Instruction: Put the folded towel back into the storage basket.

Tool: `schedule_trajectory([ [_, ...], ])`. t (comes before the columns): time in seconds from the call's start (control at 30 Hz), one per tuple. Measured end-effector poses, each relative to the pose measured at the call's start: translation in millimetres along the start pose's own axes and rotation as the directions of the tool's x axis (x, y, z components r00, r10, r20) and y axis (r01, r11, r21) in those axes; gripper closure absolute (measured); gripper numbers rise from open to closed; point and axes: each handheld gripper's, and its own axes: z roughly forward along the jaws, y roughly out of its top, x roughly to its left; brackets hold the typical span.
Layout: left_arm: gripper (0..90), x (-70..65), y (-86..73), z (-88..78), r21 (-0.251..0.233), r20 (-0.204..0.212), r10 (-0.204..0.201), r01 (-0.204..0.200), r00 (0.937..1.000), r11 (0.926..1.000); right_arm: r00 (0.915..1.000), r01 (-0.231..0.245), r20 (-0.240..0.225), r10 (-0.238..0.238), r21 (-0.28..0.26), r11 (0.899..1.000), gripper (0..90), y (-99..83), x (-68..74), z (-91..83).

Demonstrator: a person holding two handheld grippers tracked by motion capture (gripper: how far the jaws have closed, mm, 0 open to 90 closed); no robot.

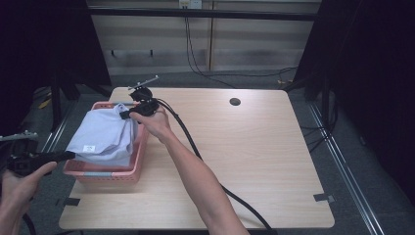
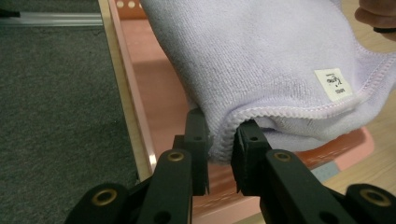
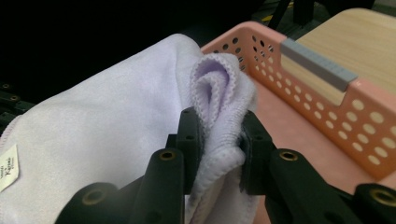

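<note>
We see a light wooden counter (image 1: 244, 147) with a round dark cable hole (image 1: 235, 102) near its far edge, toward the right corner. Strips of grey tape sit at the near-left corner (image 1: 72, 201) and the near-right edge (image 1: 324, 198). Beyond the far edge, black cables (image 1: 195, 63) hang down a panelled wall (image 1: 254, 44) onto grey carpet (image 1: 254, 81).

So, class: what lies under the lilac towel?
Under the towel sits the pink basket; its floor shows bare below the held edge. The rest of the basket's inside is covered, so other contents cannot be seen.
</note>
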Motion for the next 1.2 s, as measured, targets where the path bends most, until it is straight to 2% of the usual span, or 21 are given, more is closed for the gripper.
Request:
schedule_trajectory([
  [0.2, 77.6, -3.3, -5.3, 10.2, 0.038, -0.012, 0.023, -0.023, 0.9997, 0.9990, 1.0000, -0.004, -0.005, 0.004, 0.021, 1.000, 72.5, -10.1, -7.0, 8.7],
  [0.33, 74.6, -5.4, -6.0, 12.6, 0.050, -0.017, 0.024, -0.023, 0.9996, 0.9985, 0.9999, -0.014, 0.003, 0.014, 0.028, 1.000, 69.5, -13.2, -10.7, 10.5],
  [0.4, 65.8, -9.0, -5.4, 14.9, 0.068, -0.042, 0.035, -0.032, 0.9985, 0.9972, 0.9996, -0.022, 0.021, 0.021, 0.033, 0.999, 56.9, -16.0, -14.0, 12.1],
  [0.47, 59.2, -10.6, -5.3, 13.9, 0.060, -0.035, 0.037, -0.035, 0.9987, 0.9976, 0.9995, -0.022, 0.025, 0.021, 0.028, 0.999, 52.4, -16.8, -15.5, 10.8],
  [0.57, 55.1, -14.9, -4.5, 14.5, 0.061, -0.029, 0.051, -0.049, 0.9983, 0.9969, 0.9993, -0.018, 0.032, 0.017, 0.015, 1.000, 50.6, -16.7, -17.4, 7.4],
  [0.73, 52.2, -27.3, 0.3, 18.7, 0.046, -0.019, 0.076, -0.075, 0.9969, 0.9961, 0.9998, -0.012, 0.013, 0.012, 0.003, 1.000, 49.1, -15.3, -15.8, 0.0],
  [0.9, 51.3, -40.9, 1.4, 23.8, 0.036, 0.006, 0.073, -0.073, 0.9973, 0.9966, 0.9997, 0.020, -0.009, -0.020, -0.015, 1.000, 49.3, -18.2, -13.8, -13.4],
  [0.97, 49.6, -49.7, 0.6, 24.9, 0.006, 0.014, 0.071, -0.071, 0.9974, 0.9975, 0.9995, 0.025, -0.016, -0.026, -0.027, 0.999, 49.1, -21.1, -13.7, -20.4],
  [1.07, 50.1, -62.1, -1.0, 27.7, -0.011, 0.014, 0.079, -0.079, 0.9967, 0.9968, 0.9984, 0.053, -0.018, -0.053, -0.025, 0.998, 48.9, -28.4, -13.1, -33.5],
  [1.1, 49.8, -62.1, -1.0, 27.7, -0.011, 0.014, 0.079, -0.079, 0.9967, 0.9968, 0.9984, 0.053, -0.018, -0.053, -0.025, 0.998, 48.9, -28.4, -13.1, -33.5],
  [1.13, 49.8, -69.3, -2.3, 28.7, -0.031, 0.028, 0.089, -0.088, 0.9956, 0.9956, 0.9980, 0.058, -0.024, -0.059, -0.043, 0.997, 48.9, -35.2, -13.1, -46.4],
  [1.2, 49.1, -78.8, -3.4, 32.0, -0.041, 0.039, 0.101, -0.100, 0.9941, 0.9942, 0.9977, 0.061, -0.027, -0.063, -0.064, 0.996, 49.0, -40.5, -13.6, -57.7],
])
